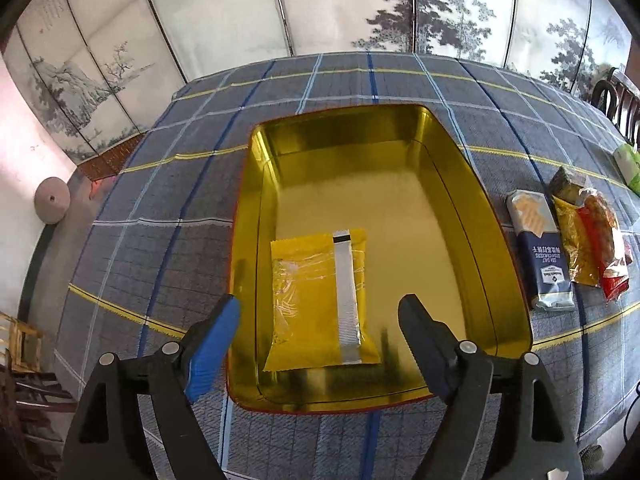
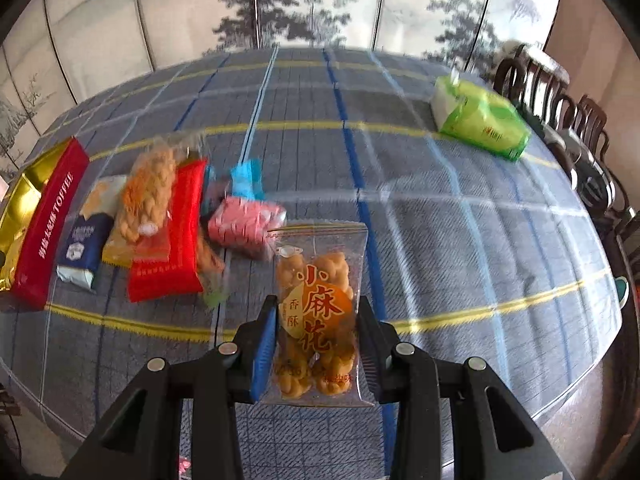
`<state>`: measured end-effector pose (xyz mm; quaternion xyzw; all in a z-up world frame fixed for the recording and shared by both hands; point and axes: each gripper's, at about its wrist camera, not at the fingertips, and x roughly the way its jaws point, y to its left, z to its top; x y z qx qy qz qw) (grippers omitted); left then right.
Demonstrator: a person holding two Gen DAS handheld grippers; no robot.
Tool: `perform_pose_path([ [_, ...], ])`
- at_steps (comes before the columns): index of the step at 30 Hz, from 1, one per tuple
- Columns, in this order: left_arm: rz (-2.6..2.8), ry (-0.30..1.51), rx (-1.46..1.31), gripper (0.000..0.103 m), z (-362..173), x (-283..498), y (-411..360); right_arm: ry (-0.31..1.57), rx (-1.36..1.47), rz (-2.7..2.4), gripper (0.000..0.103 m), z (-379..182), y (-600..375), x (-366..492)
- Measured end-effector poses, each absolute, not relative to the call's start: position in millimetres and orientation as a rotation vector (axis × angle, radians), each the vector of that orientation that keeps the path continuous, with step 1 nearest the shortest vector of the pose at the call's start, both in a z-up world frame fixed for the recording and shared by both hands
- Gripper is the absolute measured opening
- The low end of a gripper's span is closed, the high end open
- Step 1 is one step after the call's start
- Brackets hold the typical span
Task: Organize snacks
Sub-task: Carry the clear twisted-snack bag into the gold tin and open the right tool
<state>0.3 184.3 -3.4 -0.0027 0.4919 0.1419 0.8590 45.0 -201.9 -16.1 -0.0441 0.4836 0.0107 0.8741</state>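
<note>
A gold tin with a red rim lies open on the plaid tablecloth; a yellow snack packet lies inside it near the front. My left gripper is open and empty just above that packet. My right gripper is shut on a clear bag of fried dough twists, held above the table. Loose snacks lie to its left: a red packet, a twisted dough bag, a navy cracker pack, a pink packet. The navy pack also shows right of the tin.
The tin's edge with red toffee lettering is at the far left of the right wrist view. A green tissue pack lies at the back right. Dark wooden chairs stand along the table's right side. A painted folding screen stands behind.
</note>
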Motion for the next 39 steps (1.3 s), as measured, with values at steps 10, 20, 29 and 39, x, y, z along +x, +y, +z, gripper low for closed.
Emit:
perform_pose_path([
  [10,0.343,0.974,-0.098,0.086,19.6,-18.7,205.3,0.951,-0.064,0.169,0.037,18.5,-156.5,50.7],
  [20,0.452,0.959,-0.171,0.088,24.3,-52.3,244.5,0.927,-0.13,0.417,0.037,35.4,-51.7,53.6],
  [29,0.523,0.986,-0.206,0.088,13.7,-76.2,269.5,0.896,-0.2,0.577,0.037,41.8,42.0,51.1],
  [39,0.555,1.013,-0.224,0.088,4.1,-92.6,281.3,0.933,-0.279,0.616,0.037,17.8,104.6,51.2],
])
